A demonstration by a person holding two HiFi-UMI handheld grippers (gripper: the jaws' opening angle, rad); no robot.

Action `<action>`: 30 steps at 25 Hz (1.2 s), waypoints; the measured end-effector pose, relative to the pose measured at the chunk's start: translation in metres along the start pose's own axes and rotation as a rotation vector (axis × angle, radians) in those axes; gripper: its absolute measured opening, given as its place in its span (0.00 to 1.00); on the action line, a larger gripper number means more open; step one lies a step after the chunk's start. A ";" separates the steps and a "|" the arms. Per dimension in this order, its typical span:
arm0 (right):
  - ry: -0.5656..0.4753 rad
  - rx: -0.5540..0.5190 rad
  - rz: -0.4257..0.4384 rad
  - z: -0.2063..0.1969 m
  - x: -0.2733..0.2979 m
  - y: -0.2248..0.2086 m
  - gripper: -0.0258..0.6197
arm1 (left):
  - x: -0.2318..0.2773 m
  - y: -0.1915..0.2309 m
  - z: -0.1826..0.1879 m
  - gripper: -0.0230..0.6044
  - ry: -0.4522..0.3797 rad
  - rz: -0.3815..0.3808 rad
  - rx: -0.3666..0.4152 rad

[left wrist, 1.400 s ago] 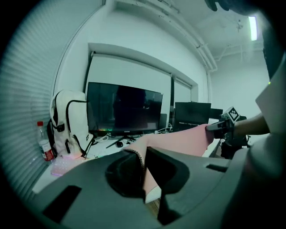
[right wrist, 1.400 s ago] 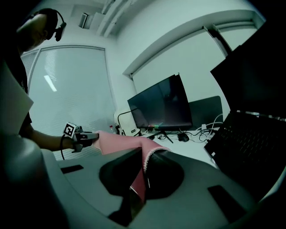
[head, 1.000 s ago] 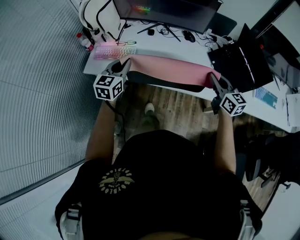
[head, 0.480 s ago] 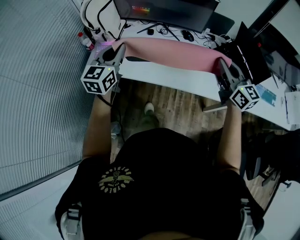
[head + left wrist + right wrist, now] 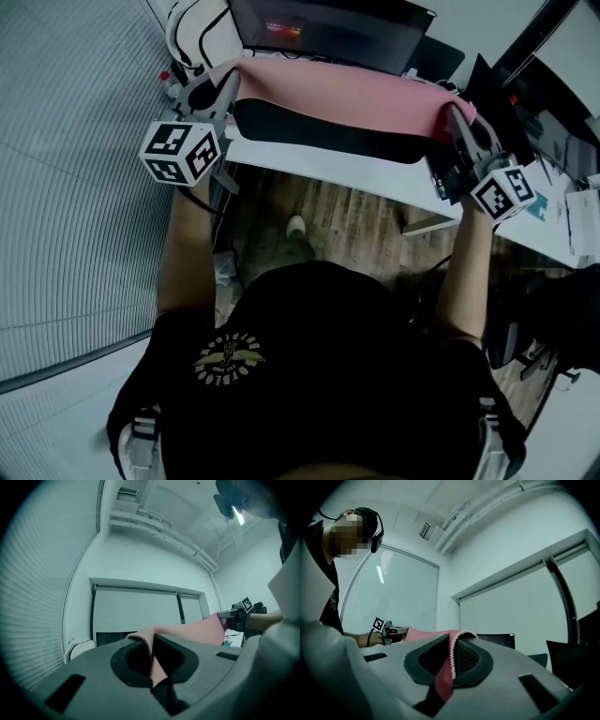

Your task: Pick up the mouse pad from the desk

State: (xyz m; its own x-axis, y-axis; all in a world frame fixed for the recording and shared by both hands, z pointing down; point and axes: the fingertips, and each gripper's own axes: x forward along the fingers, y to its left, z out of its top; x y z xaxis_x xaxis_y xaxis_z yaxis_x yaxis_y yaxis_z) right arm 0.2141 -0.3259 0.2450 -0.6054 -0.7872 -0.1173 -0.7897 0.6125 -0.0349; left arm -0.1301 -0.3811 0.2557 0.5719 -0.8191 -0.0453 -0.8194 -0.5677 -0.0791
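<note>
1. Both pairs of tongs have come up since a second ago, and the mouse pad (image 5: 337, 94) has risen with them. Back then it drooped over the near rim of the worktop (image 5: 356, 171); now it is held up above that rim, stretched from one hand to the other.
2. From where I stand, the left tongs (image 5: 231, 82) are clamped on the left end of the mouse pad. The left gripper view shows the pink sheet with its stitched edge pinched between the closed jaws.
3. The right tongs (image 5: 457, 114) are closed on the opposite end in the same way. In the right gripper view a fold of pink with a pale stitched border sits squeezed in the jaws.
4. The pad's pink upper face shows along the far side, while its black underside is turned toward the person and sags a little between the two grips.
5. Whether the far edge of the pad still touches the worktop, I cannot tell; the pad itself hides that part.
6. Behind the pad stands a dark monitor (image 5: 328, 23), its lower part covered by the raised pink sheet.
7. Both arms are held out forward from a black shirt (image 5: 319, 375), and a wooden floor (image 5: 347, 220) shows below the worktop's near rim.
</note>
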 end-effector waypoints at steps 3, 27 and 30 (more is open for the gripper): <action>-0.018 -0.011 0.001 0.014 -0.001 0.001 0.07 | -0.002 -0.001 0.014 0.07 -0.020 0.013 0.008; -0.021 -0.009 0.026 0.011 -0.009 0.007 0.07 | -0.009 -0.008 0.011 0.07 -0.004 0.036 0.016; -0.022 -0.008 0.021 0.008 -0.005 0.006 0.07 | -0.007 -0.005 0.006 0.07 -0.002 0.040 0.016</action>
